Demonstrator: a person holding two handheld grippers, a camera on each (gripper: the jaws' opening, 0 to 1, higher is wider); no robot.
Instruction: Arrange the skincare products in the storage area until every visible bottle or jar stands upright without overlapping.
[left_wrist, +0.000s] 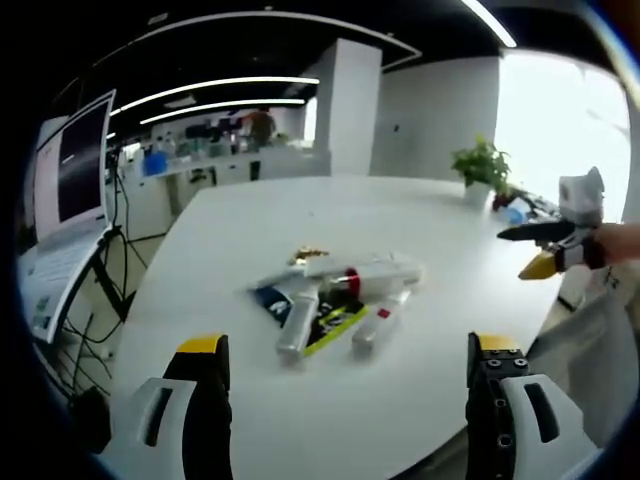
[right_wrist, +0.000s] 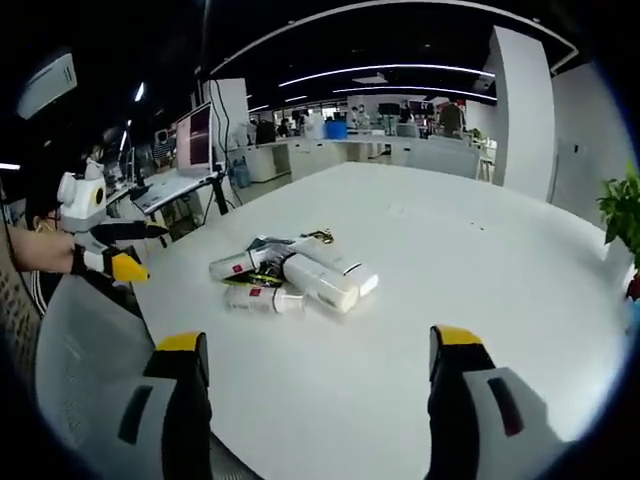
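Both tools, left tool (left_wrist: 345, 385) and right tool (right_wrist: 315, 375), hang with jaws apart, empty. Skincare tubes (left_wrist: 335, 295) lie overlapped mid-desk (left_wrist: 420, 220). Take the top tube first, gripping near its cap.

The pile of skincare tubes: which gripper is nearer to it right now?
Neither clearly. The left gripper and the right gripper both hang open, short of the pile of skincare tubes, on opposite sides of it.
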